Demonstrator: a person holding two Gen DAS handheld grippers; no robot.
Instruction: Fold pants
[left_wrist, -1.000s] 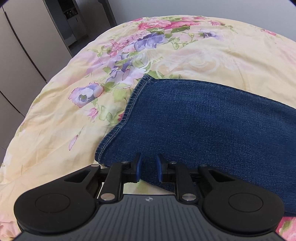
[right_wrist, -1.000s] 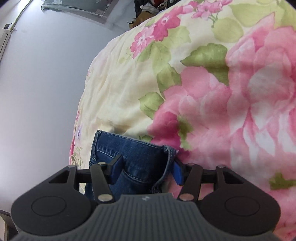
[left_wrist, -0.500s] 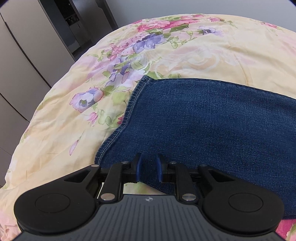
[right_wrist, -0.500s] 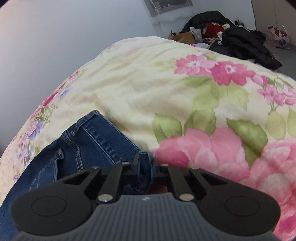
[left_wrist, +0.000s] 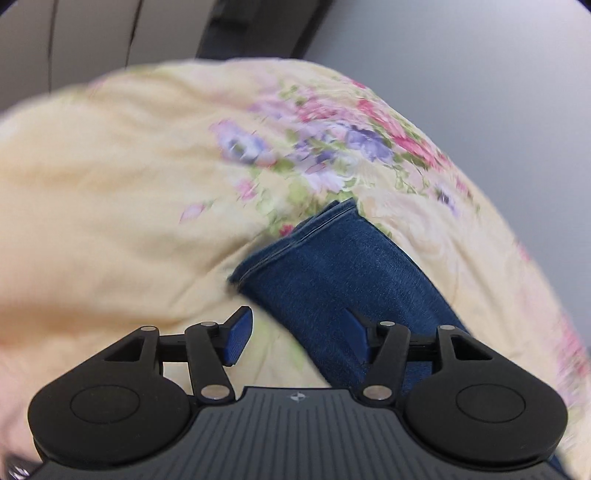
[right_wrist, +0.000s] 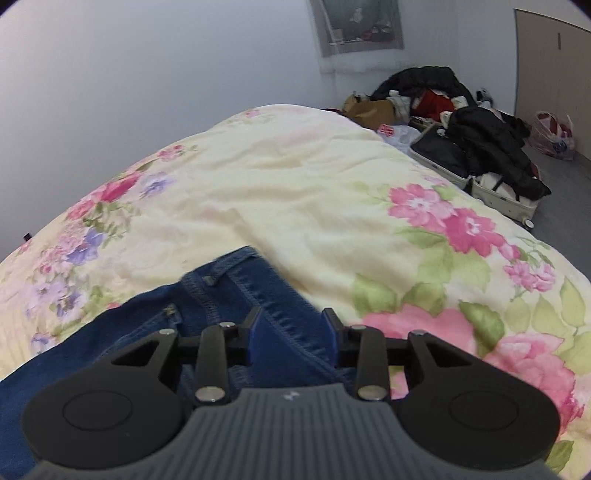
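A: Left gripper (left_wrist: 297, 334)?
B: Jaws spread wide, holding nothing. Hovering over the hem end of the jeans (left_wrist: 343, 280); right blue pad in front of denim, left pad over bare bedspread (left_wrist: 110, 206). Contact impossible to tell. View motion-blurred.

A: Right gripper (right_wrist: 291, 332)?
B: Also spread apart, nothing pinched. Waistband end of the jeans (right_wrist: 236, 295) running between the pads; touching or not, cannot tell.

A: Jeans location?
B: Flat on the floral bedspread (right_wrist: 295, 184). In the left wrist view, leg end stacked in layers, hem edges showing, lying diagonally toward the purple flowers. In the right wrist view, waistband with belt loop and stitching pointing toward the cream middle of the bed, rest of the denim trailing off lower left.

A: Anything else?
B: Heap of dark clothes (right_wrist: 480, 133) and an open suitcase (right_wrist: 495, 192) on the floor past the bed's far corner, pink bag (right_wrist: 552, 134) near the wall. Cabinet doors (left_wrist: 74, 37) behind the bed in the left view, blurred.
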